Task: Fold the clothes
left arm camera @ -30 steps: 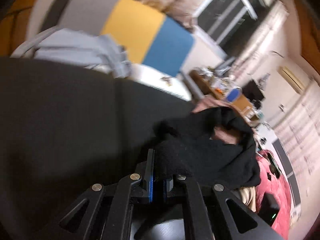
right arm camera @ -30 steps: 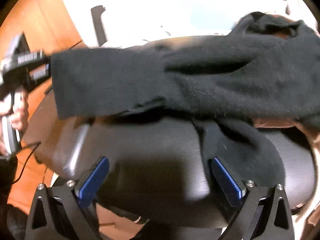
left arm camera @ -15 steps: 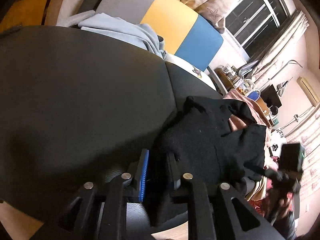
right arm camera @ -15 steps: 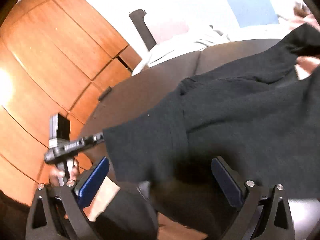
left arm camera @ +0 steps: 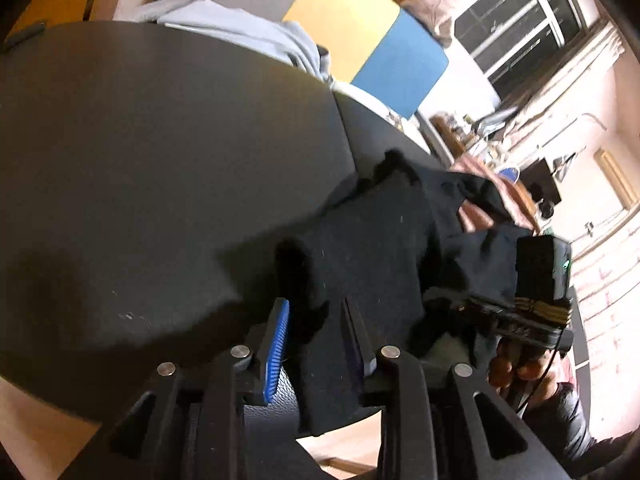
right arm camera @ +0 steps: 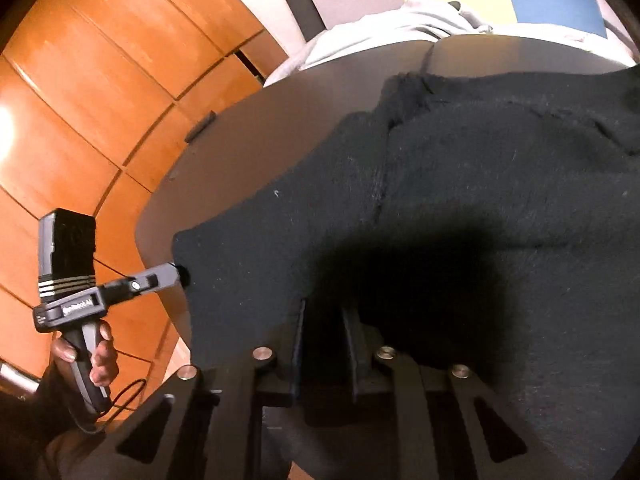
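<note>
two grippers work one black sweater (right arm camera: 440, 200) on the table (left arm camera: 160, 160). left gripper (left arm camera: 316, 336) has been opening around its corner, right gripper (right arm camera: 324, 332) closing onto the hem. a thin pinch could slip.

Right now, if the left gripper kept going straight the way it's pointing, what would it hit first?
The black garment. Its edge already lies between the left gripper fingers, whose jaws have just been opening, so more of that cloth on the dark table comes first.
</note>
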